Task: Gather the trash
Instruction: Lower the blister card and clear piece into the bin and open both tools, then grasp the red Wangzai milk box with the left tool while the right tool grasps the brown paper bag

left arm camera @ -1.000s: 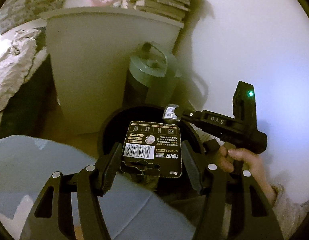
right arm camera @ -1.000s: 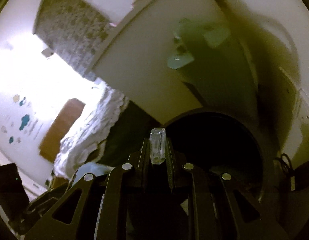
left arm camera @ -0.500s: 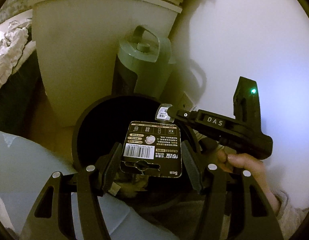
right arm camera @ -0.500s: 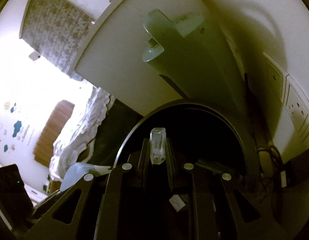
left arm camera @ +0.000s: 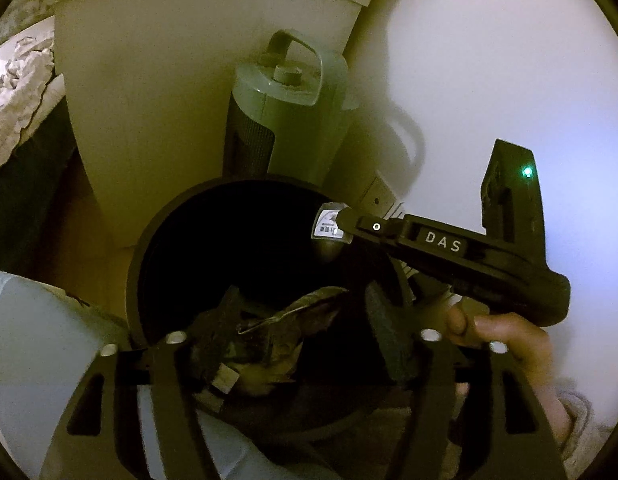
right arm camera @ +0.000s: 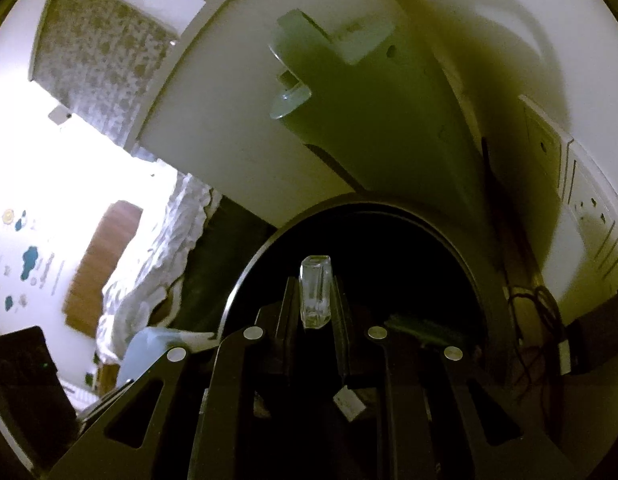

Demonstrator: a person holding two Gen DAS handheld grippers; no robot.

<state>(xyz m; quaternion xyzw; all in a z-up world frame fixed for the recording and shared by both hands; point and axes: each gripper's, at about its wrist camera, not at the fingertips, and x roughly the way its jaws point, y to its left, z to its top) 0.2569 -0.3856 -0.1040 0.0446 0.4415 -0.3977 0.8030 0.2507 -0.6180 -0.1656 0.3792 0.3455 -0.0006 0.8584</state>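
A round black trash bin (left arm camera: 137, 280) stands on the floor; crumpled dark trash (left arm camera: 285, 320) lies inside it. My left gripper (left arm camera: 305, 320) is open and empty over the bin's near side. My right gripper (right arm camera: 315, 300) is shut on a small clear plastic piece (right arm camera: 315, 292) above the bin's rim (right arm camera: 245, 280). In the left wrist view the right gripper (left arm camera: 341, 226) reaches in from the right, with the clear piece (left arm camera: 329, 227) at its tip over the bin.
A grey-green tower appliance with a handle (left arm camera: 285, 120) stands behind the bin, against a pale round cabinet (left arm camera: 157, 80). The white wall (left arm camera: 489, 60) is to the right, with sockets (right arm camera: 589, 204) and cables (right arm camera: 537, 320). A bed with white bedding (right arm camera: 149, 272) lies to the left.
The black battery card that sat between my left fingers is gone from them, and the left gripper now stands open over the bin. Both grippers have moved closer over the bin.
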